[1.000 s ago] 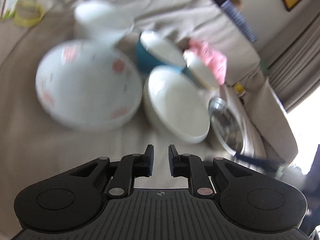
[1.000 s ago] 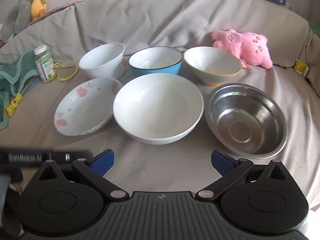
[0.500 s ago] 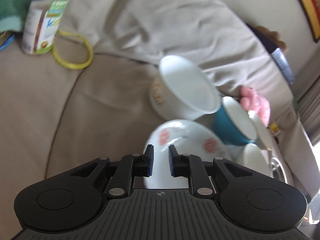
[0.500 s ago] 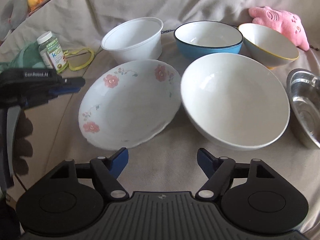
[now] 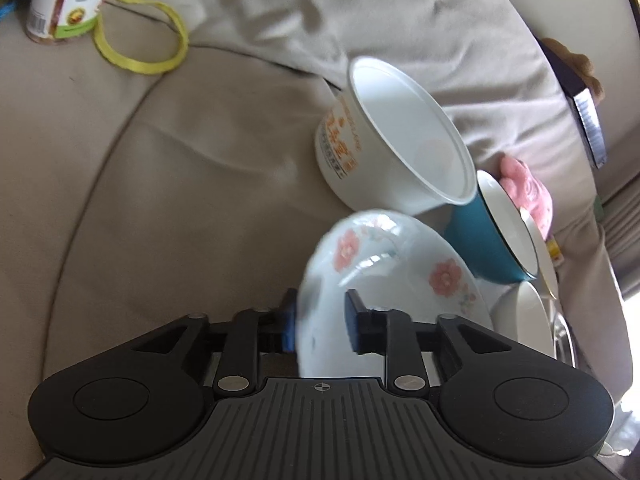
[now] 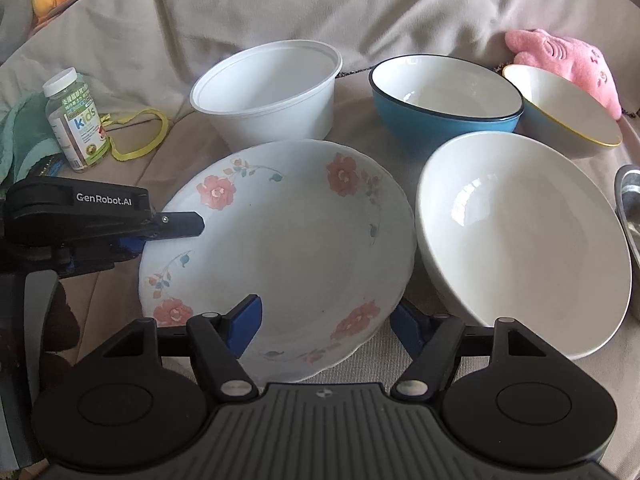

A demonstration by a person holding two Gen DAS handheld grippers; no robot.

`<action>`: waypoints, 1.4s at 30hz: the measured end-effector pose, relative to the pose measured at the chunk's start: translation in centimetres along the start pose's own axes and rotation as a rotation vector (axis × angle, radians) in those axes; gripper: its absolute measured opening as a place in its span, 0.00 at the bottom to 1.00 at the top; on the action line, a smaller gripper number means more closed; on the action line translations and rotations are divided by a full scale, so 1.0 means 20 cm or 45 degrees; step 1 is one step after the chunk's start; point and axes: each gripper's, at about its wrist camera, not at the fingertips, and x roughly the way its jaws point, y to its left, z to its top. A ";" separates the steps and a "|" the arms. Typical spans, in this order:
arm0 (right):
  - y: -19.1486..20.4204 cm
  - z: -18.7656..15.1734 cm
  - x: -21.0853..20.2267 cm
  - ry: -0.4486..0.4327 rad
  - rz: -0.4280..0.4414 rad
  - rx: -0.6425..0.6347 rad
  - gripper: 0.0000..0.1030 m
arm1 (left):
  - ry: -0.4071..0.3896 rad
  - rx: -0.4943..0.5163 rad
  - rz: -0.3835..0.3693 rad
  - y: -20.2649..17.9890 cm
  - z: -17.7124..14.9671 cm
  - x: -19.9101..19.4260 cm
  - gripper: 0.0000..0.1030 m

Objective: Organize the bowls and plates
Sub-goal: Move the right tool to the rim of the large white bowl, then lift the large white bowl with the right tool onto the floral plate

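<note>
A white floral plate lies on the beige sofa seat. My left gripper is open, and its two fingers straddle the plate's left rim; it shows from the side in the right wrist view. My right gripper is open and hovers at the plate's near edge. Behind the plate stand a white plastic tub and a blue bowl. A large white bowl sits to the right, and a yellow-rimmed bowl behind it.
A steel bowl lies at the right edge. A vitamin bottle, a yellow ribbon loop and a green cloth lie to the left. A pink plush toy rests against the sofa back.
My left gripper has opened and moved forward so its fingers now straddle the floral plate's rim. My right gripper has moved closer to the plate's near edge.
</note>
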 end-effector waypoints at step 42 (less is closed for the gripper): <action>-1.01 -0.10 -0.13 -0.131 0.153 0.328 0.54 | 0.161 0.542 0.191 -1.04 -0.14 0.55 0.33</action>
